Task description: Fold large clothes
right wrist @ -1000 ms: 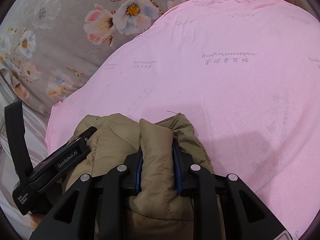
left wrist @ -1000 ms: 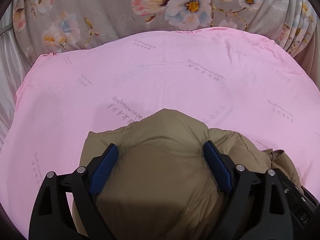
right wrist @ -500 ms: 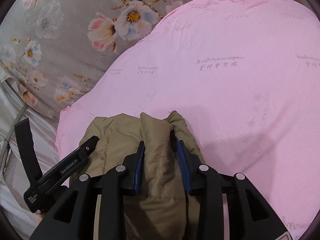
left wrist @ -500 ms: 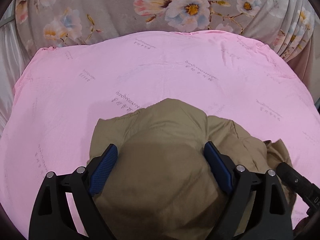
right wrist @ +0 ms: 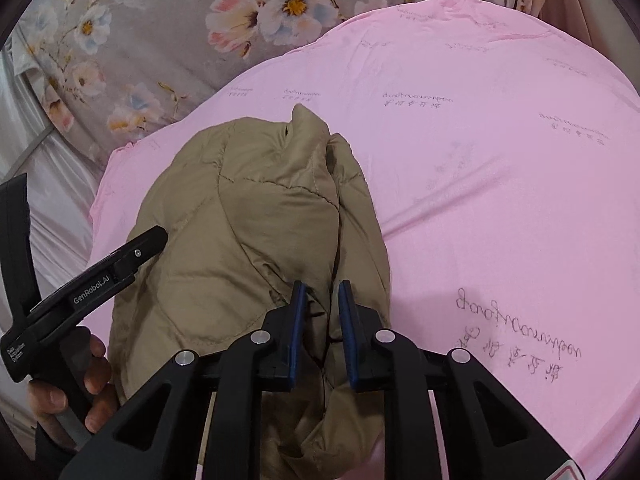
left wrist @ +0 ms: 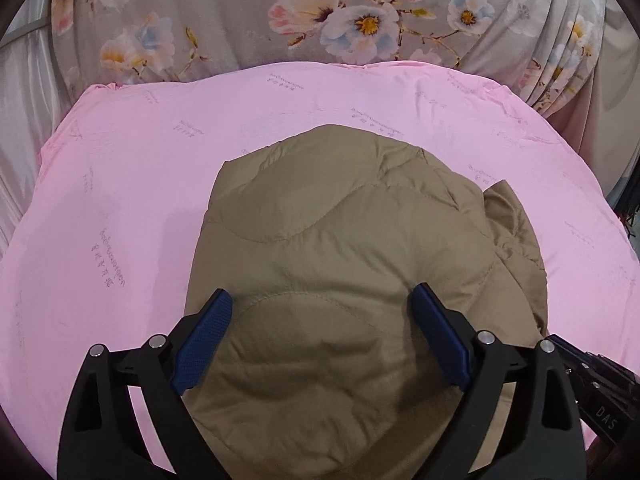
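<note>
A tan quilted jacket (left wrist: 340, 208) lies bunched on a pink sheet (left wrist: 120, 200). My left gripper (left wrist: 320, 294) stands wide over its near part, with the padded bulk between the blue pads. Its jaws are opening and the pads do not clearly press the fabric. In the right wrist view the jacket (right wrist: 256, 208) runs away from me. My right gripper (right wrist: 322, 285) is closing narrowly on a fold at the jacket's right edge, and the fabric fills the slit between its pads. A finger of the left gripper (right wrist: 132, 256) rests on the jacket's left side, with a hand (right wrist: 80, 380) on its handle.
The pink sheet (right wrist: 500, 200) spreads wide to the right and far side of the jacket. A grey floral quilt (left wrist: 280, 20) is heaped behind it. Pale satin fabric (left wrist: 16, 92) hangs at the left edge. Part of the right gripper's body (left wrist: 592, 376) shows at the lower right.
Both grippers have drawn back, so more of the jacket shows spread in front of them. The right jaws widened briefly, then narrowed on a thinner fold at the jacket's right edge.
</note>
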A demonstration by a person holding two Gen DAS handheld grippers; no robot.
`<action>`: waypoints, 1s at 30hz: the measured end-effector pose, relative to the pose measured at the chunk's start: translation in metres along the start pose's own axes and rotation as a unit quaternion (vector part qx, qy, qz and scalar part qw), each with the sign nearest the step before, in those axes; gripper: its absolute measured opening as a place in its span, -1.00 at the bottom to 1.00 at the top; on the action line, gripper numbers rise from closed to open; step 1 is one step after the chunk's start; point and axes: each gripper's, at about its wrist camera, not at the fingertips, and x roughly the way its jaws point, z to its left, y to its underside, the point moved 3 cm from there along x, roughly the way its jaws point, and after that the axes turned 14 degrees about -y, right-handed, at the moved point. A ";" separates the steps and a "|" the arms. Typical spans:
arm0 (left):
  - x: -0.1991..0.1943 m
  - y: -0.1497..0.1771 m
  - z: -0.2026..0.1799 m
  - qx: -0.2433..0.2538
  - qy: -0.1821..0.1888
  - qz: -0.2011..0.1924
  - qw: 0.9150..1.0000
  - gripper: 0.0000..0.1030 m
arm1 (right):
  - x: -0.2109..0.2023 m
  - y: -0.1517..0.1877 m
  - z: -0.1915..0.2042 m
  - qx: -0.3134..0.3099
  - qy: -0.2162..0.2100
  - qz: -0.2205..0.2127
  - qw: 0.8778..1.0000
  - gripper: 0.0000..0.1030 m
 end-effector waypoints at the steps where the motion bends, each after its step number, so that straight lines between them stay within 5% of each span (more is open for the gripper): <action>1: 0.001 0.002 -0.002 0.001 -0.004 -0.005 1.000 0.76 | 0.003 0.002 -0.002 -0.001 0.007 0.004 1.000 -0.67; 14: 0.012 0.009 -0.010 0.008 -0.031 -0.039 0.999 0.91 | 0.020 0.015 0.002 -0.044 0.053 -0.003 0.998 -0.67; 30: 0.016 0.011 -0.012 0.017 -0.044 -0.057 0.997 0.91 | 0.025 0.015 0.001 -0.039 0.050 -0.005 0.998 -0.67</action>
